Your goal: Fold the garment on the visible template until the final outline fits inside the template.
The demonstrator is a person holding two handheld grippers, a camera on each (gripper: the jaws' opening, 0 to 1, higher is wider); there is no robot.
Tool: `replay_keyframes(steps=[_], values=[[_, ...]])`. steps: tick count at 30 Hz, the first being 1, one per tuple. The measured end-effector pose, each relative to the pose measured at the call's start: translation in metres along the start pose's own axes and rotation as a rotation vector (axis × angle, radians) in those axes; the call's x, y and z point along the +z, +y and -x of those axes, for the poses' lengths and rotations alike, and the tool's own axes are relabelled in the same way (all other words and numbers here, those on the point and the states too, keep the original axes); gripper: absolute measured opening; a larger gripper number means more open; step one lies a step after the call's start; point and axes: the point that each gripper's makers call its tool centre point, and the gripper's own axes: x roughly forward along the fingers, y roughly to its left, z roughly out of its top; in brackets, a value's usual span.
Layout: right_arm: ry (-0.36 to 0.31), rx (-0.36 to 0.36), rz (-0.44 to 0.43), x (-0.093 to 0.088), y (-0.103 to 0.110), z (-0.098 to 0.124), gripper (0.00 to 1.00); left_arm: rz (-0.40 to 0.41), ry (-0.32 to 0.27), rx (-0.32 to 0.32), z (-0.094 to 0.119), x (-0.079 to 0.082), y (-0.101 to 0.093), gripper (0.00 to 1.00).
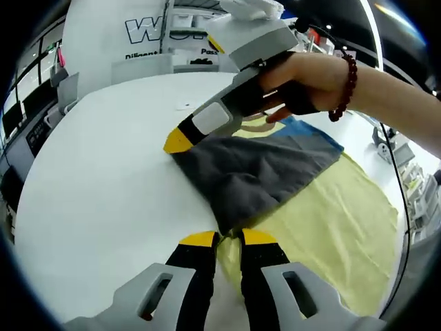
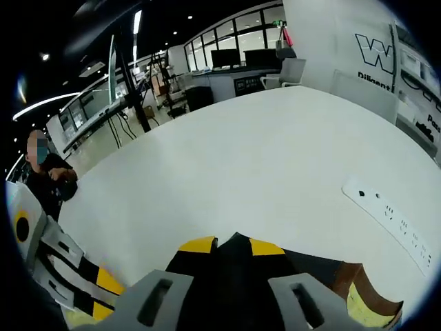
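A dark grey garment lies partly on a pale yellow template on the white table; a blue patch shows at its far edge. My left gripper is shut on the garment's near corner. My right gripper, held by a hand with a bead bracelet, reaches in from the upper right and pinches the garment's left corner. In the right gripper view, the right gripper is shut on dark cloth, and the left gripper shows at the lower left.
The white table stretches wide beyond the garment. A white power strip lies on it to the right. A person sits past the table's left edge. Desks, chairs and monitors stand in the background.
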Motion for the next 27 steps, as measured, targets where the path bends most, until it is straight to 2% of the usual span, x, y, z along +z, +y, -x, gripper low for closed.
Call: replay_keyframes(steps=[3, 8, 13, 20, 23, 25, 27], values=[[0.008, 0.018, -0.025, 0.000, 0.001, -0.003, 0.00, -0.021, 0.000, 0.017, -0.002, 0.001, 0.002, 0.05], [0.010, 0.022, -0.050, 0.002, -0.001, -0.007, 0.00, -0.061, 0.004, 0.029, -0.003, 0.001, 0.001, 0.05], [0.005, 0.021, -0.072, 0.006, -0.001, -0.013, 0.00, -0.064, 0.003, 0.036, -0.002, 0.001, 0.002, 0.04], [-0.012, 0.001, -0.053, 0.010, -0.005, -0.013, 0.00, -0.097, -0.001, 0.066, -0.002, 0.000, 0.000, 0.04], [-0.053, -0.058, -0.106, 0.017, -0.017, -0.008, 0.00, -0.080, -0.002, 0.079, -0.001, 0.000, 0.002, 0.03], [-0.095, -0.103, -0.102, 0.025, -0.028, -0.005, 0.00, -0.069, -0.001, 0.084, 0.000, -0.002, 0.002, 0.03], [-0.094, -0.102, -0.113, 0.029, -0.031, -0.002, 0.00, -0.065, -0.006, 0.087, 0.001, -0.002, 0.002, 0.04]])
